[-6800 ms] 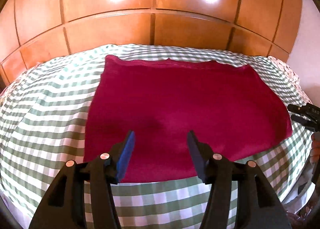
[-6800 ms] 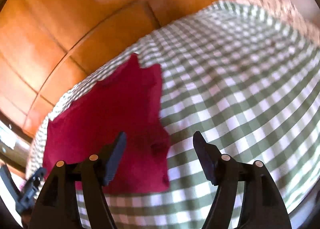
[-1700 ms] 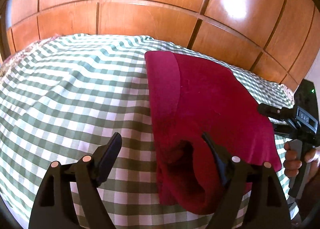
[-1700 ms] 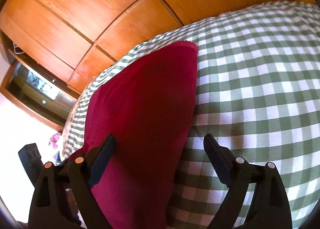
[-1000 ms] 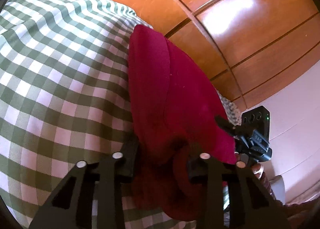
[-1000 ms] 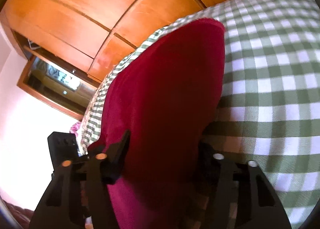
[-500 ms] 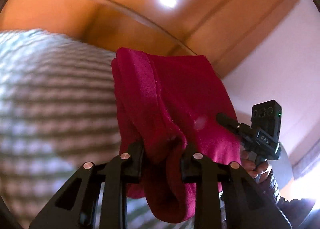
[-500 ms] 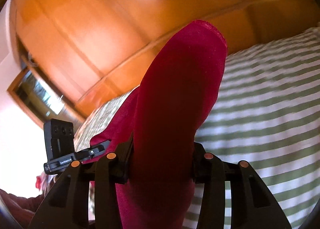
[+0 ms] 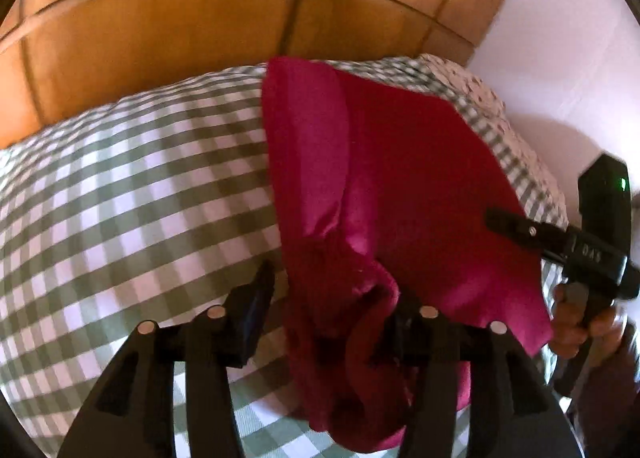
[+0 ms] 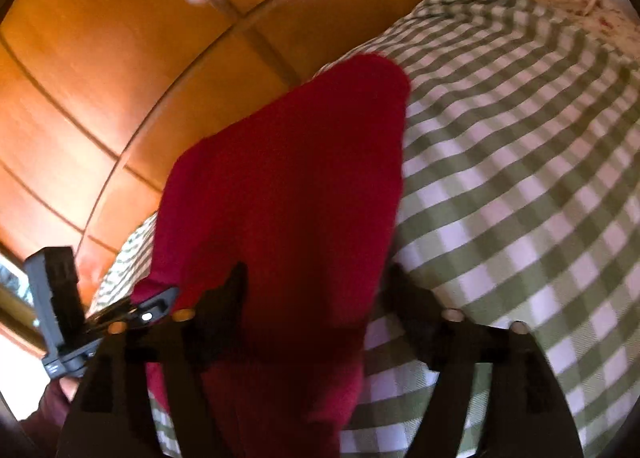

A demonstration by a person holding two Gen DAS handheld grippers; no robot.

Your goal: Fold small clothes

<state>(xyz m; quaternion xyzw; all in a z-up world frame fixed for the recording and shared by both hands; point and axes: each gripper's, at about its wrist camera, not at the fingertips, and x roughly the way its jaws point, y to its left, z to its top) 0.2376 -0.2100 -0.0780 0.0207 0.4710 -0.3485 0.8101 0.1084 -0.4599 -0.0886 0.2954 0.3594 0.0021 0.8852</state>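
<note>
Your left gripper (image 9: 332, 298) has its jaws spread, the red garment (image 9: 400, 178) bunched loosely between them, lying on the checked bed (image 9: 140, 186) below the wooden headboard (image 9: 160, 30). Your right gripper (image 10: 316, 294), at the garment's other end, also looks parted around cloth, though cloth hides the tips. Before moving on, I would smooth that bunched corner flat so the edges align.

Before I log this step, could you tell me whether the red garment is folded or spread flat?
Folded: the red garment lies doubled, a narrow layer overlapping its left side.
</note>
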